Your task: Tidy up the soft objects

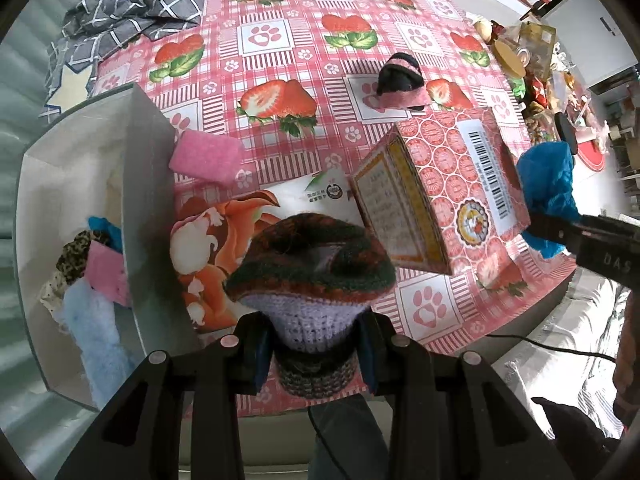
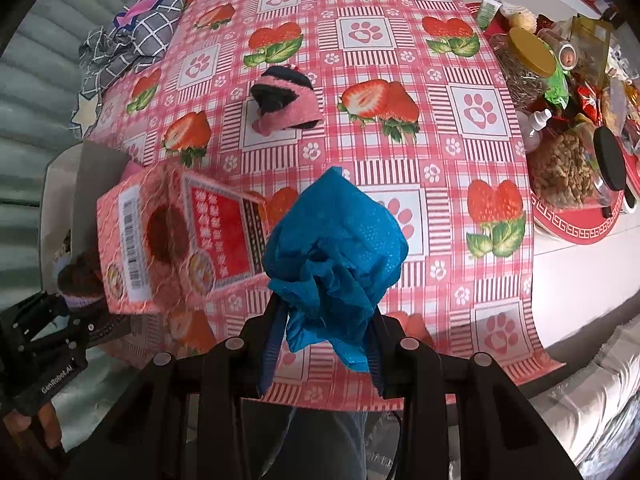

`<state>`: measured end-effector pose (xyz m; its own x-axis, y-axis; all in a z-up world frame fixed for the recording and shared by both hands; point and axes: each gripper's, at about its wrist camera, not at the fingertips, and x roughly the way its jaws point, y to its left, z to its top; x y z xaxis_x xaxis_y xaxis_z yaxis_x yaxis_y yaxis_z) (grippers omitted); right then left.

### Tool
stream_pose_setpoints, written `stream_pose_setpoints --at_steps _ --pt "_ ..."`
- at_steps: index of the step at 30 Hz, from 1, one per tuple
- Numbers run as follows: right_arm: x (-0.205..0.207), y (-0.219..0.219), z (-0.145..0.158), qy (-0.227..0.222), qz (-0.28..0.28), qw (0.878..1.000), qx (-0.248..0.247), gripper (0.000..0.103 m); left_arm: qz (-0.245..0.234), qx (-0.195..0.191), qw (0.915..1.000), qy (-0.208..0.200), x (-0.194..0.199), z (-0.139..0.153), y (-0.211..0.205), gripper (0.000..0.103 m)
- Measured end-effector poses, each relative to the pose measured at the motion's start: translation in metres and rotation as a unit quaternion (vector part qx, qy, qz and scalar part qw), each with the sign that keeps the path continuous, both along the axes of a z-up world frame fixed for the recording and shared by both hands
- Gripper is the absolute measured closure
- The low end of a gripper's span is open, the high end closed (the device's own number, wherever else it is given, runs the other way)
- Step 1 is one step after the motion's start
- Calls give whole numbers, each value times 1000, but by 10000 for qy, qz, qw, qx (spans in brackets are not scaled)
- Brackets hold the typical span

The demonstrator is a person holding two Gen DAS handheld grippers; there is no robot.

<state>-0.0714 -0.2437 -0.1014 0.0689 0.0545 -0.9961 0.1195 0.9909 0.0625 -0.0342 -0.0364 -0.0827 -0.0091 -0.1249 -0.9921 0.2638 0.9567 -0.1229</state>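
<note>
My left gripper (image 1: 316, 356) is shut on a knitted hat (image 1: 310, 270) with a lilac body and a dark green and rust rim, held above the table edge. Just left of it stands a white box (image 1: 148, 184) holding several soft items, among them a pale blue fluffy cloth (image 1: 98, 336). My right gripper (image 2: 324, 344) is shut on a bunched blue mesh cloth (image 2: 336, 240), also visible in the left wrist view as the blue mesh cloth (image 1: 550, 188). A pink and black fuzzy sock (image 2: 286, 98) lies further back on the strawberry tablecloth (image 2: 400, 60). A pink sponge (image 1: 206, 156) rests beside the white box.
A pink patterned carton (image 1: 444, 188) stands on the table between the two grippers, and a flat pack with an orange cartoon print (image 1: 224, 248) lies under the hat. Grey checked bedding (image 1: 132, 8) is heaped at the back left. Jars and snack packets (image 2: 568, 120) crowd the right side.
</note>
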Motion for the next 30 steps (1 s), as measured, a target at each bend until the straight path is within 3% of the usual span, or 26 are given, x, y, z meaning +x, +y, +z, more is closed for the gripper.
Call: stream_pose_setpoints --at_steps 18,30 --pt "-26 29 27 -255 192 9995 -61 65 216 -243 9992 -231 -18 18 21 65" --pt "-11 54 55 -541 539 9970 -145 65 540 -375 9971 -382 -17 28 41 65"
